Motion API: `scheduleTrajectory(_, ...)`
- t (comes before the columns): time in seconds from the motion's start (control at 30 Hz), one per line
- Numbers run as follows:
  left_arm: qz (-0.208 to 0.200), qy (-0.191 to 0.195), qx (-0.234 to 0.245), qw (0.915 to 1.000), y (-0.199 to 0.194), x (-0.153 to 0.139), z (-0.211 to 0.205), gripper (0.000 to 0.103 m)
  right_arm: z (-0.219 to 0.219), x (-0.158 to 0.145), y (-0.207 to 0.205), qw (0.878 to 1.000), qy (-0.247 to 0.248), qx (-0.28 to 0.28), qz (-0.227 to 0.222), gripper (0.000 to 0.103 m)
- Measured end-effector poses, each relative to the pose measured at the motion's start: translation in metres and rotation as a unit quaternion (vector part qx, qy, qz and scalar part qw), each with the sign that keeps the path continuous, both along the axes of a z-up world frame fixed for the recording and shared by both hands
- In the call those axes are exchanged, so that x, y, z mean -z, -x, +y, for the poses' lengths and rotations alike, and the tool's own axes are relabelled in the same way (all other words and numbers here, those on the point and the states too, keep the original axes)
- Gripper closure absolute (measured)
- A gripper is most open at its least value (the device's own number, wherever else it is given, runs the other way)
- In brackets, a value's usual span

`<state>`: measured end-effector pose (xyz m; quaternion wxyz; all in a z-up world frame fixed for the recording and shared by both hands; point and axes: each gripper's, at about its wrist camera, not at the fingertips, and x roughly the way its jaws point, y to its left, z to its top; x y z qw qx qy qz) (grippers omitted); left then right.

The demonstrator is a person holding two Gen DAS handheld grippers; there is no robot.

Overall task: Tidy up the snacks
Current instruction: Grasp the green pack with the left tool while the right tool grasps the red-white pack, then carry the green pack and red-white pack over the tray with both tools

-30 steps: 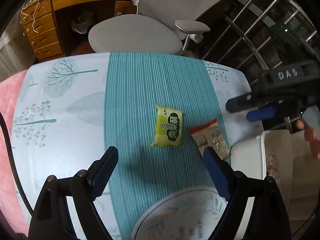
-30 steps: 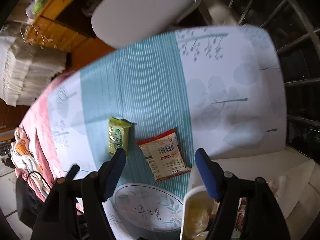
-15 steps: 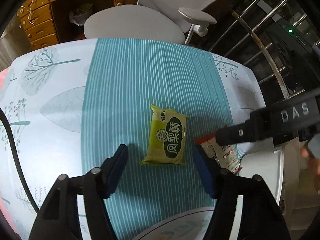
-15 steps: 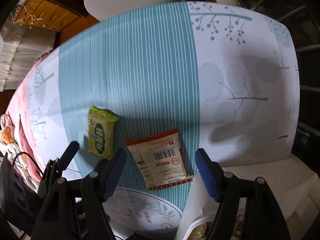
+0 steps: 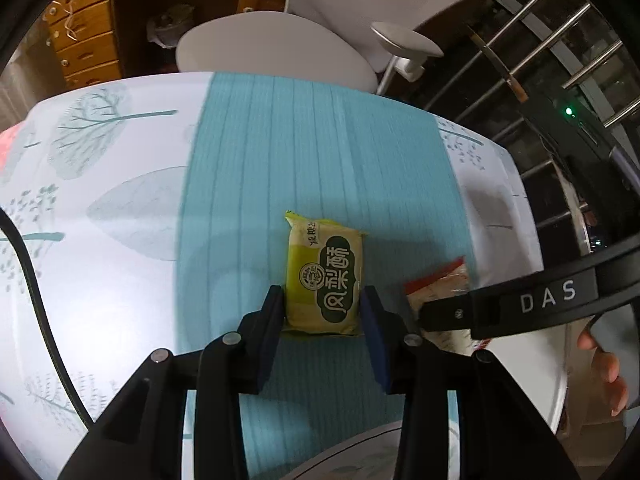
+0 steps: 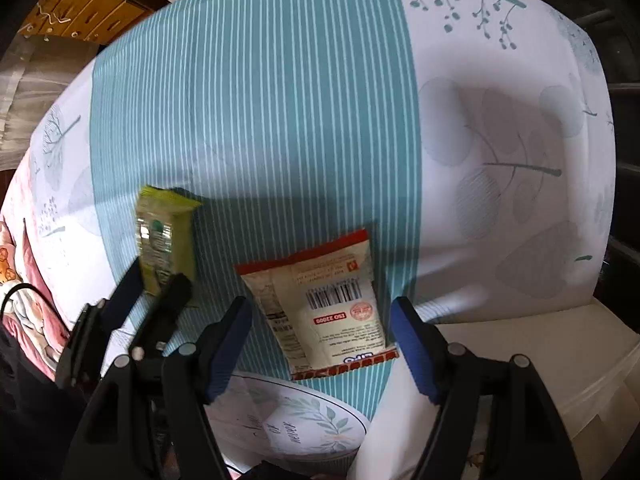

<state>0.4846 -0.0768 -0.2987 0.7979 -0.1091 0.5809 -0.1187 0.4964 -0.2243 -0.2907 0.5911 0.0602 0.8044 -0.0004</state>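
The left gripper [image 5: 322,312] had come down over the green snack packet [image 5: 325,278], and its jaws, which stood wide a second before, had just been closing. They now sat narrow, one pad against each long side of the packet's near end, gripping it where it lay on the teal striped band of the tablecloth [image 5: 260,152] covering the surface.

The right gripper [image 6: 320,340] had also sunk closer to the surface. Its jaws were no narrower than before, roughly two-thirds open, and straddled the red-and-white snack packet [image 6: 324,304], which lay barcode side up between the blue pads with a gap on both sides; nothing was held. That packet lay just right of the green one, apart from it, and its near end lay against the rim of the round leaf-printed lid [image 6: 296,424]. In the left wrist view the right gripper's black arm now crossed over the red packet, hiding most of it. A white container [image 6: 540,360] stood at the right edge.
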Motion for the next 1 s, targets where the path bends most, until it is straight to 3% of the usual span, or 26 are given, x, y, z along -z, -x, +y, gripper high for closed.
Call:
scheduleTrajectory(0.2, 0.008, 0.005, -0.035, 0.9994, 0.013, -0.002, 0.025, 0.066, 0.014, 0.000, 0.004, 1.000, 0.019, -0.011, -0.020, 0.032)
scheduleTrajectory(0.33, 0.006, 0.009, -0.056, 0.9984, 0.028, -0.006, 0.043, 0.066, 0.027, -0.004, 0.005, 0.999, 0.027, -0.027, -0.032, 0.044)
scheduleTrajectory(0.53, 0.020, 0.006, -0.074, 0.9971, 0.054, -0.008, 0.071, 0.066, 0.048, -0.011, 0.011, 0.997, 0.029, -0.054, -0.052, 0.054)
scheduleTrajectory(0.73, 0.026, 0.001, -0.078, 0.9966, 0.086, -0.018, 0.087, 0.066, 0.077, -0.025, 0.029, 0.995, 0.008, -0.068, -0.066, 0.056)
scheduleTrajectory(1.0, 0.037, 0.004, -0.074, 0.9966, 0.131, -0.032, 0.084, 0.066, 0.079, -0.060, 0.070, 0.995, -0.044, -0.063, -0.065, 0.056)
